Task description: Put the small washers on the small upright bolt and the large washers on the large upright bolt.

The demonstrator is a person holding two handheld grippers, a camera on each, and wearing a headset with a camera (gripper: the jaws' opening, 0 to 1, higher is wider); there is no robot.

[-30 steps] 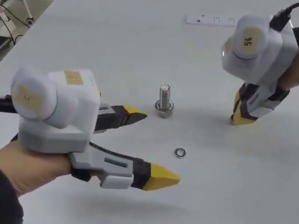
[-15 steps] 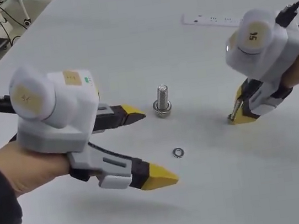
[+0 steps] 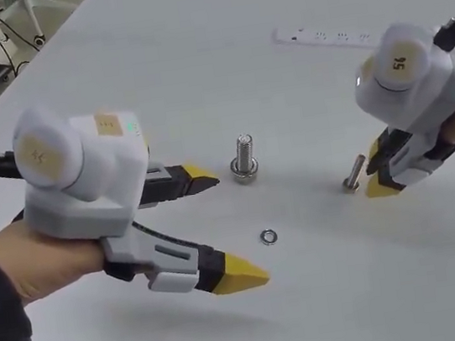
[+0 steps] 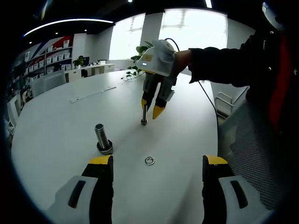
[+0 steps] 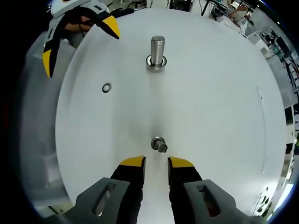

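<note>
The large bolt (image 3: 244,158) stands upright mid-table with a washer around its base, also seen ahead of my left gripper (image 4: 103,139) and far ahead of my right (image 5: 157,50). A small upright bolt (image 3: 353,174) (image 5: 159,145) stands just beyond the tips of my right gripper (image 3: 379,183) (image 5: 156,163), whose jaws are a narrow gap apart with nothing between them. One small washer (image 3: 268,237) (image 4: 149,161) (image 5: 106,87) lies flat on the table. My left gripper (image 3: 222,225) (image 4: 157,161) hovers wide open and empty, with the washer just ahead between its tips.
A white power strip (image 3: 323,36) lies at the far side of the white table (image 3: 155,79). The table's near edge runs just below my left hand. A mesh chair (image 4: 247,140) stands beside the table.
My right gripper has drawn back to the right from the small bolt, which now stands alone on the table. The left gripper has hardly moved.
</note>
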